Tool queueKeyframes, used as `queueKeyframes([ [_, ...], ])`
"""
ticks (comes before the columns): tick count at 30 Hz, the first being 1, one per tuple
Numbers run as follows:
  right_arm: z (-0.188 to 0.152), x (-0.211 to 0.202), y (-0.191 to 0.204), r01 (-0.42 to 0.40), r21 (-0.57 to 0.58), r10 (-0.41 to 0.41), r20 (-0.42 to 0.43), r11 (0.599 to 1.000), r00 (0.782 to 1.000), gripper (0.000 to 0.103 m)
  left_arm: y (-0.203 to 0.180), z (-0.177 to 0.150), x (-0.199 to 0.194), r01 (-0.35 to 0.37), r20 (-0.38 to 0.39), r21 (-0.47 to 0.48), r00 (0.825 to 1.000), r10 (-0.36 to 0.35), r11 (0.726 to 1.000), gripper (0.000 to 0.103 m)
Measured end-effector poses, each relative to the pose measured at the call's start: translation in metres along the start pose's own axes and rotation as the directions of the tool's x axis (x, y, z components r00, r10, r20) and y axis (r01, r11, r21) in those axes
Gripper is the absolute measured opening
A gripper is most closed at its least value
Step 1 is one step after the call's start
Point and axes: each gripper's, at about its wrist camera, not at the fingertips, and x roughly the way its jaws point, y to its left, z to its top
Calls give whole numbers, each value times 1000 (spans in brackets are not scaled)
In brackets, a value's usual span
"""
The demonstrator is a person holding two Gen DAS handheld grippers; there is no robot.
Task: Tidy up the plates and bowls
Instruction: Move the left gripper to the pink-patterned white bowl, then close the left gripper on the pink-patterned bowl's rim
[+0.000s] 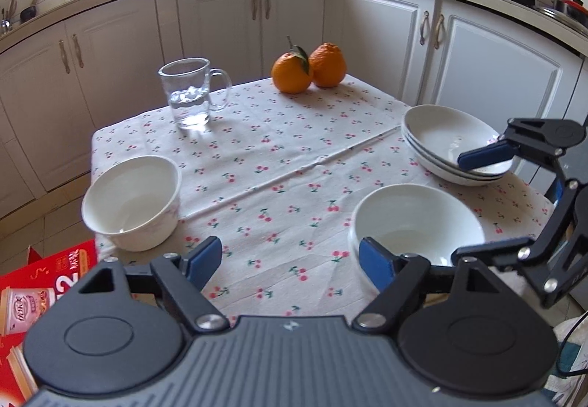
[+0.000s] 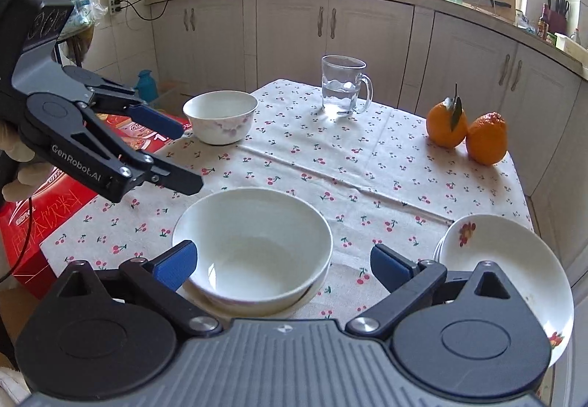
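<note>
A stack of white plates [image 1: 446,140] sits at the table's right edge; it also shows in the right wrist view [image 2: 507,260]. A white bowl [image 1: 419,223] stands in front of it, seen close in the right wrist view [image 2: 253,245]. A second white bowl [image 1: 134,199] stands at the left edge, and shows farther off in the right wrist view [image 2: 220,115]. My left gripper [image 1: 290,260] is open and empty above the near table edge; it also shows in the right wrist view [image 2: 182,155]. My right gripper [image 2: 281,265] is open, its jaws either side of the near bowl.
A glass mug of water [image 1: 189,91] and two oranges [image 1: 308,69] stand at the far side of the cherry-print tablecloth [image 1: 279,164]. A red carton [image 1: 44,289] lies beside the table on the left. Kitchen cabinets and a cluttered counter run behind.
</note>
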Motion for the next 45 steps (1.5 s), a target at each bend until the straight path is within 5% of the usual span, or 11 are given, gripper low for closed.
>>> queueKeyframes([
  [11, 46, 43, 15, -63, -141, 57, -49, 988, 997, 103, 67, -5, 7, -63, -1, -52, 998, 63, 997, 87],
  [26, 128, 125, 26, -308, -352, 262, -172, 884, 950, 103, 156, 28, 56, -90, -63, -178, 995, 80, 980, 90],
  [30, 142, 156, 27, -360, -347, 306, -202, 866, 930, 103, 166, 35, 70, -89, -85, -207, 994, 73, 974, 86],
  [35, 154, 191, 29, -406, -325, 345, -229, 854, 910, 101, 175, 39, 83, -64, -109, -250, 993, 38, 966, 68],
  [45, 150, 224, 31, -408, -311, 339, -251, 859, 907, 89, 183, 38, 95, -65, -131, -272, 991, 30, 960, 55],
])
